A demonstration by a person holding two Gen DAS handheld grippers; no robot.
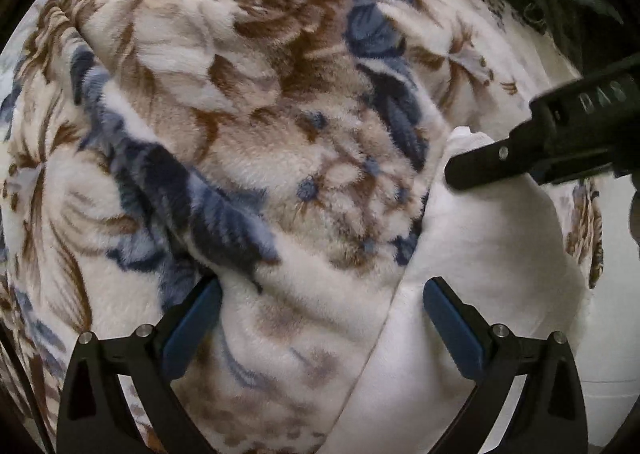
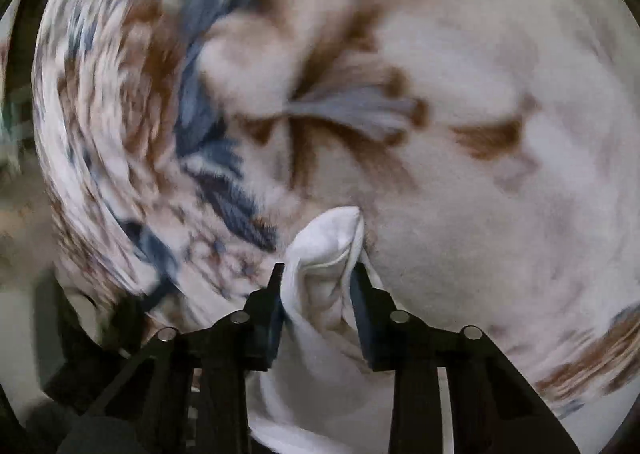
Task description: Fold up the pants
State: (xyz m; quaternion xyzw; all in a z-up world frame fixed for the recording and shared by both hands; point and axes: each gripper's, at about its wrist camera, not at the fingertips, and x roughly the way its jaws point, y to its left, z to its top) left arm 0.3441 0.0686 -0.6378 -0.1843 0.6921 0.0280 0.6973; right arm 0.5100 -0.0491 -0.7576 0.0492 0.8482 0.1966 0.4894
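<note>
Left gripper stands with its jaws spread wide and nothing between them, low over the floral blanket. The white pants lie just ahead and to its right, their edge running under the right-hand blue pad, probably so it can take a second hold. Further right, the right gripper reaches in and pinches a raised corner.

From the right wrist, the right gripper is clamped on a bunched fold of the pants, lifted off the blurred blanket ahead, seemingly to carry that end over.

Left hand-held gripper spread; right hand-held gripper clamped.
</note>
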